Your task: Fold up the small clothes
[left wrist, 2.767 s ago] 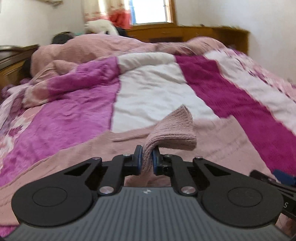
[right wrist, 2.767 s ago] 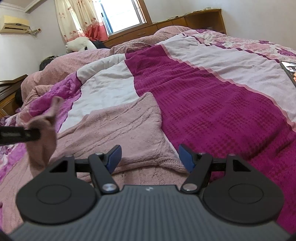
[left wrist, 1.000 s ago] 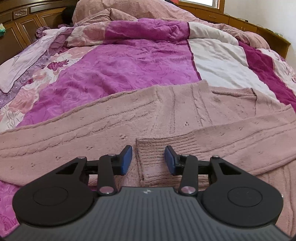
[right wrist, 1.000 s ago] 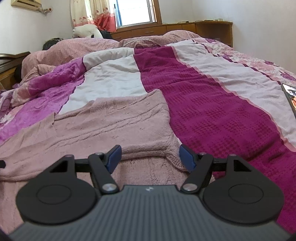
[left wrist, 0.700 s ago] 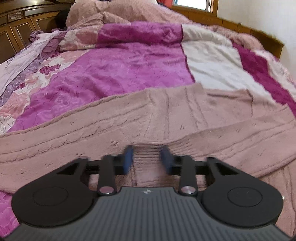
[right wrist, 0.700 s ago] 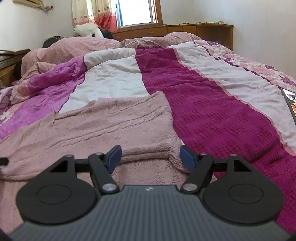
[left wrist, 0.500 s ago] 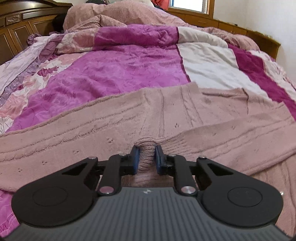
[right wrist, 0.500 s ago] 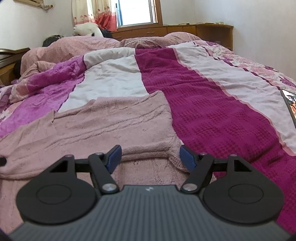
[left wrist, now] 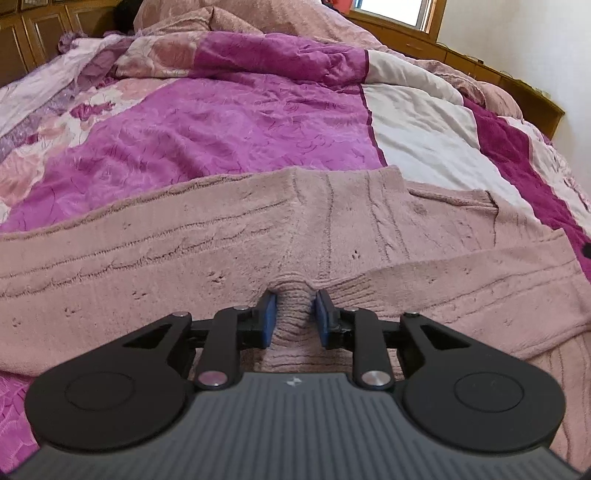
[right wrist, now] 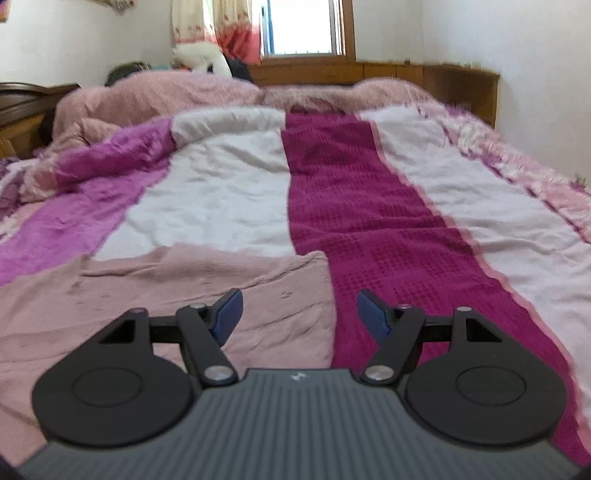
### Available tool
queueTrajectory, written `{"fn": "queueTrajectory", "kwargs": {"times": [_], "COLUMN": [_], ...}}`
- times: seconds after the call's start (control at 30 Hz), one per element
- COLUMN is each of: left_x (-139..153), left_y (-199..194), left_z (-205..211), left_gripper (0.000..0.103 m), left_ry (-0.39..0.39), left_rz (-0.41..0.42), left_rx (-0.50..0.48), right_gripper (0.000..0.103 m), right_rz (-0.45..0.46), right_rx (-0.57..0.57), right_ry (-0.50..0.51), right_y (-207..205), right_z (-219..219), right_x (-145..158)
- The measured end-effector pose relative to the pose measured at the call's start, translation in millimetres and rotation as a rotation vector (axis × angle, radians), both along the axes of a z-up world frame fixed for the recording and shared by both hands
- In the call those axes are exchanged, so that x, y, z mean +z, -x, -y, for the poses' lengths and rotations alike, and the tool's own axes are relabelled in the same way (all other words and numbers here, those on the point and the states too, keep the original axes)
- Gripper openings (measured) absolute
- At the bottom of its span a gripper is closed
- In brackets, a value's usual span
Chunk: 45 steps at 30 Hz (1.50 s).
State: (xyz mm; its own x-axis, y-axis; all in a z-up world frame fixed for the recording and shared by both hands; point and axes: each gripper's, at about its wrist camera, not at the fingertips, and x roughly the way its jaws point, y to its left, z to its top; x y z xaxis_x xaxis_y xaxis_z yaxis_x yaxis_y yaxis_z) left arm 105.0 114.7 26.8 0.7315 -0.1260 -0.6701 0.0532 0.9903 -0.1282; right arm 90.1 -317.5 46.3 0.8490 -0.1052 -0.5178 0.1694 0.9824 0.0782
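Pink cable-knit sweater (left wrist: 236, 243) is spread flat on the striped magenta-and-white quilted bed (left wrist: 229, 129) near its front edge | left tool (left wrist: 294, 313) is clamped on its ribbed cuff | right tool (right wrist: 299, 314) is held apart above its right edge

- The pink knitted sweater (left wrist: 258, 240) runs off the left wrist view's left and right edges.
- The ribbed cuff (left wrist: 293, 314) disappears behind the left gripper's (left wrist: 293, 304) body.
- The right wrist view is motion-blurred; the white object (right wrist: 199, 55) by the window (right wrist: 303, 26) is unidentifiable.
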Motion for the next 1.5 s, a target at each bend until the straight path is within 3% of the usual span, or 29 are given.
{"fn": "queueTrajectory", "kwargs": {"times": [0.27,0.33,0.37,0.4,0.43,0.57,0.7,0.77,0.9,1.03,1.1,1.3,1.5], "left_x": [0,1,3,4,7,28,50,46,12,11,18,46,59], "left_y": [1,3,5,6,7,9,-3,-17,-48,-48,-46,-21,1], "left_z": [8,9,10,13,16,24,23,23,24,21,17,9,26], "left_gripper": [0.026,0.016,0.015,0.014,0.013,0.012,0.012,0.012,0.015,0.041,0.047,0.047,0.047], "left_ry": [-0.033,-0.039,-0.048,-0.06,-0.071,-0.085,-0.09,-0.109,-0.149,-0.176,-0.172,-0.153,-0.088], "left_rz": [0.02,0.04,0.05,0.061,0.072,0.166,0.259,0.224,0.034,0.04,0.038,0.084,0.096], "left_rx": [-0.004,-0.002,-0.004,-0.007,-0.007,-0.003,0.025,0.029,0.016,0.031,0.045,0.071,0.0], "right_gripper": [0.071,0.071,0.059,0.02,0.015,0.013,0.012,0.012,0.015,0.03,0.033,0.034,0.034], "right_rz": [-0.088,-0.08,-0.071,-0.059,-0.049,0.082,0.126,0.11,0.024,0.004,0.011,0.01,-0.019], "right_rx": [0.027,0.024,0.028,0.037,0.04,-0.015,-0.049,-0.073,-0.078,-0.077,-0.079,-0.061,0.037], "right_ry": [-0.191,-0.241,-0.261,-0.276,-0.28,-0.195,-0.058,-0.034,-0.09,-0.135,-0.136,-0.187,-0.189], "right_y": [-63,-67,-68,-67,-66,-45,-39,-44,-60,-56,-47,-9,28], "right_z": [32,36,37,38,38,29,16,15,28,36,41,54,33], "right_x": [-27,-31,-32,-32,-31,-23,-20,-23,-33,-27,-20,2,4]}}
